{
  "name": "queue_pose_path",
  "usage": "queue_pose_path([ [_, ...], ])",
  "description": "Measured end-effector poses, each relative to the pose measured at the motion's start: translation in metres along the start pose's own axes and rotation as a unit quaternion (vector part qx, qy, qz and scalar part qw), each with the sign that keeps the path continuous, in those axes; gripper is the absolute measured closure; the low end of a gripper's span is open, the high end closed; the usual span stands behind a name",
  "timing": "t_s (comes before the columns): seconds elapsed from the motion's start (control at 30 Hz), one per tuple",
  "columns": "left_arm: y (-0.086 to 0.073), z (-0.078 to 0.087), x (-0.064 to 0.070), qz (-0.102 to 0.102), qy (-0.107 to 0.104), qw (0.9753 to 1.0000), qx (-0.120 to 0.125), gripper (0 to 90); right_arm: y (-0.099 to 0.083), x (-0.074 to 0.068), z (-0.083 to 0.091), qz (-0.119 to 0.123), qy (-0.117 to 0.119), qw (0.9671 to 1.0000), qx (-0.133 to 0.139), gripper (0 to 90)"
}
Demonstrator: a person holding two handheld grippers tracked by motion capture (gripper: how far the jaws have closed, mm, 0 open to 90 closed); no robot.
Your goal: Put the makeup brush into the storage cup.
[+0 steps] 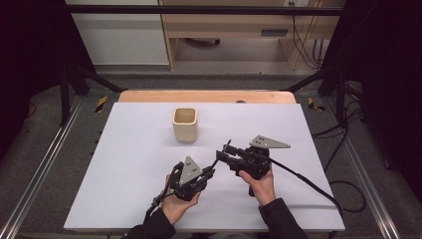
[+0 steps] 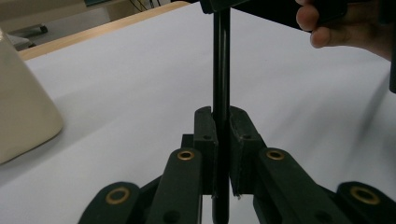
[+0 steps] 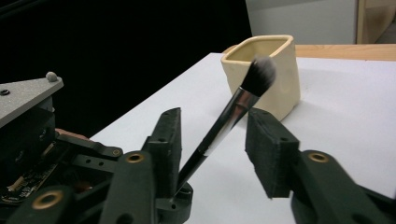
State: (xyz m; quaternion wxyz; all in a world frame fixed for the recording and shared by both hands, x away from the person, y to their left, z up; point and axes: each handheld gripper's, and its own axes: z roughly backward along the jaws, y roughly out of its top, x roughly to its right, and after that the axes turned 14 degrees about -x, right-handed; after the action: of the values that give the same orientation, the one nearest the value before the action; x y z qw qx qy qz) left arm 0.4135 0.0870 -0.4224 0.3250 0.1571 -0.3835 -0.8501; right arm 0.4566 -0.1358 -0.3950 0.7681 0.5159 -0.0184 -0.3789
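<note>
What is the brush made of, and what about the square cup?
The brush seems to have soft dark bristles with pale tips, a shiny silvery band that looks like metal, and a smooth black handle, maybe plastic or painted wood. The cup looks like cream glazed ceramic, though its smooth, rounded walls could be plastic.

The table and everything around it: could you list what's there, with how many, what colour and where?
Makeup brush: one, black handle, silver collar, dark bristles with pale tips; clamped by its handle in the left gripper, its bristle end rising between the right gripper's jaws.
Cup: one, cream, square-mouthed, upright on the far middle of the board.
Board: one, white, covering the table.
Table: one, light wood, its far edge showing beyond the board.
Left gripper: one, black, near middle, shut on the brush handle.
Right gripper: one, black, jaws open around the brush.
Hands: two, left and right, dark sleeves, near edge.
</note>
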Motion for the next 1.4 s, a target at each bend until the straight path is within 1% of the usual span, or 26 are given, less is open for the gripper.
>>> queue_pose_path([
  [0.1,-0.0002,-0.0004,0.0012,-0.003,-0.001,1.0000,-0.001,83.4,0.0001,0.0002,0.0006,-0.001,0.004,1.0000,-0.001,66.7],
  [0.13,-0.0002,-0.0004,0.0015,-0.002,-0.001,1.0000,-0.001,83.4,0.0001,0.0002,0.0006,-0.001,0.004,1.0000,-0.001,66.7],
  [0.27,-0.0006,-0.0008,0.0024,-0.002,-0.002,1.0000,-0.001,83.4,0.0001,0.0007,0.0010,-0.003,0.009,1.0000,-0.002,71.8],
  [0.4,-0.0012,-0.0016,0.0032,-0.003,-0.002,1.0000,0.000,83.4,0.0001,0.0007,0.0014,-0.003,0.014,0.9999,-0.003,74.0],
  [0.67,-0.0023,-0.0037,0.0035,-0.006,-0.001,1.0000,-0.005,83.4,-0.0001,-0.0001,0.0014,-0.005,0.024,0.9997,-0.002,76.3],
  [0.97,-0.0037,-0.0069,0.0044,-0.008,0.002,0.9999,-0.007,83.3,-0.0007,-0.0013,0.0008,-0.002,0.045,0.9990,-0.004,80.7],
  [1.0,-0.0038,-0.0073,0.0046,-0.008,0.002,0.9999,-0.008,83.3,-0.0008,-0.0016,0.0008,-0.002,0.050,0.9987,-0.004,81.7],
  [1.23,-0.0046,-0.0091,0.0051,-0.008,0.003,0.9999,-0.009,83.2,-0.0015,-0.0025,0.0002,0.001,0.059,0.9982,-0.007,83.1],
  [1.4,-0.0049,-0.0098,0.0050,-0.009,0.003,0.9999,-0.011,83.0,-0.0019,-0.0029,0.0000,0.004,0.059,0.9982,-0.007,83.2],
])
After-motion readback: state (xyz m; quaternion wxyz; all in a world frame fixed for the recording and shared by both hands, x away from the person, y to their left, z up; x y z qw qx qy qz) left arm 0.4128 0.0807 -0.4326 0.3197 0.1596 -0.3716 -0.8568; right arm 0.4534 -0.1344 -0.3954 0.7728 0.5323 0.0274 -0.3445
